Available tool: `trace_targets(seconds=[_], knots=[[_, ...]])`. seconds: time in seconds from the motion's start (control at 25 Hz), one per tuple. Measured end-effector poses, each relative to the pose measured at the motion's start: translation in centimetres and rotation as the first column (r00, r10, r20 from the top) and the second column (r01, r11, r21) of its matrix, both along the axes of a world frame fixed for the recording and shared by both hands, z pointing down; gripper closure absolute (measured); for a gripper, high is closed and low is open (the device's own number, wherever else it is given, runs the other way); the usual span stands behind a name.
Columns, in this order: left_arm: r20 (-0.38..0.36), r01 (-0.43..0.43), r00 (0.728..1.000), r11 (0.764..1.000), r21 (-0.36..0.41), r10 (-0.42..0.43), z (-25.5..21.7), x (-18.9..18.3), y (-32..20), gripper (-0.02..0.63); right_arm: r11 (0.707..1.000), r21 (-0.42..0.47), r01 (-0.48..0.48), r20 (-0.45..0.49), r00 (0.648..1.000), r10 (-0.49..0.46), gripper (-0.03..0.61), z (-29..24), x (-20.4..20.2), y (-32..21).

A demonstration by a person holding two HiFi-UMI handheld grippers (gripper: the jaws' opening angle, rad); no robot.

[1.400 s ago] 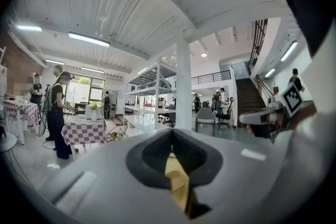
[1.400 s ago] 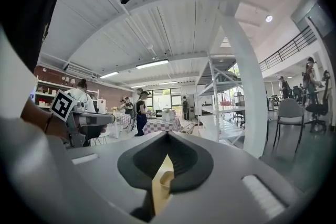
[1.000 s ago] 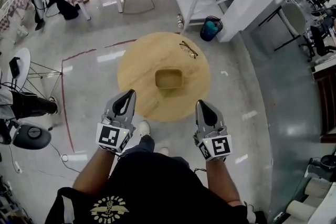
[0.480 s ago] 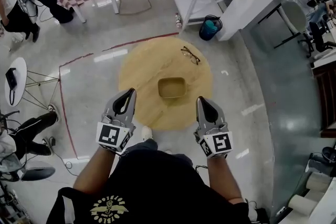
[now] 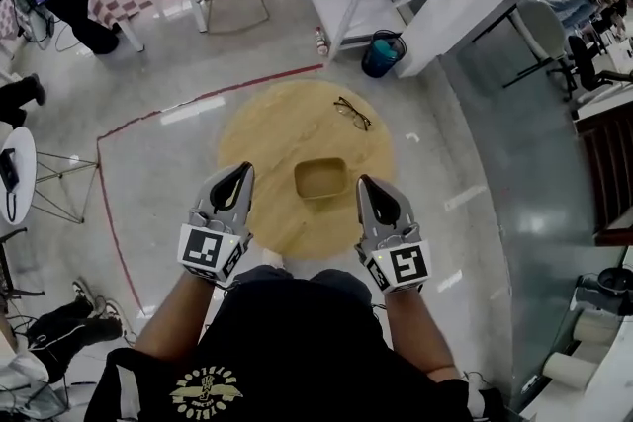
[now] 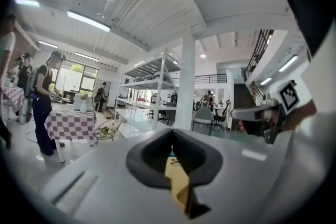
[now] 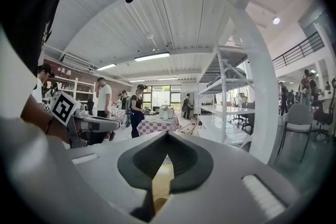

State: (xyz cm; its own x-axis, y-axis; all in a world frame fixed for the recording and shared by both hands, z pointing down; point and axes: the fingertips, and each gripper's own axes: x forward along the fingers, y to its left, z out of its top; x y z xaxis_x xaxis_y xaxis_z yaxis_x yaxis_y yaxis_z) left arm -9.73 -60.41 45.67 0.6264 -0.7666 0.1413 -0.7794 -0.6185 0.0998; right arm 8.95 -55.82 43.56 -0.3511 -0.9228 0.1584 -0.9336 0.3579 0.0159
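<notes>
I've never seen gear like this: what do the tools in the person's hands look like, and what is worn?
The left tool and right tool are alike: a grey, pointed shell with black lining inside the jaws. Behind each sits a white cube with black square markers. The person wears a black T-shirt with a yellow emblem.

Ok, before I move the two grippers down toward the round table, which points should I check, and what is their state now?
1. Left gripper holds nothing: ok, jaws together.
2. Right gripper holds nothing: ok, jaws together.
3. Jaws apart, if a grasp comes next: not ok.
4. Glasses lie apart from the wooden tray on the round table: ok.
5. Tray looks empty inside: ok.
6. Height of the grippers over the table: cannot tell.
</notes>
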Motion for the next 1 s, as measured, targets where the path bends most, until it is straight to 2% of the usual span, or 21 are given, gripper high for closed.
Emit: trace_targets(seconds=[0.2,0.48,0.76,1.0], knots=[[-0.010,-0.050,0.999,0.997,-0.055,0.049,1.6,2.5,-0.6,0.611,1.000,-0.017,0.014,-0.041,0.999,-0.014,0.577,-0.1,0.3,-0.3],[0.033,-0.073,0.996,0.978,-0.195,0.081,6.5,7.4,-1.7,0.611,0.993,-0.118,0.020,-0.057,0.998,-0.027,0.577,4.1,5.3,-2.6],[0.082,-0.001,0.996,0.939,-0.345,0.031,12.2,8.9,-1.8,0.611,0.961,-0.271,0.055,-0.031,0.997,-0.066,0.577,10.5,8.1,-5.1],[0.068,0.036,0.998,0.912,-0.408,-0.009,15.8,10.0,-2.4,0.611,0.939,-0.331,0.097,-0.018,0.994,-0.109,0.577,14.6,9.3,-6.8]])
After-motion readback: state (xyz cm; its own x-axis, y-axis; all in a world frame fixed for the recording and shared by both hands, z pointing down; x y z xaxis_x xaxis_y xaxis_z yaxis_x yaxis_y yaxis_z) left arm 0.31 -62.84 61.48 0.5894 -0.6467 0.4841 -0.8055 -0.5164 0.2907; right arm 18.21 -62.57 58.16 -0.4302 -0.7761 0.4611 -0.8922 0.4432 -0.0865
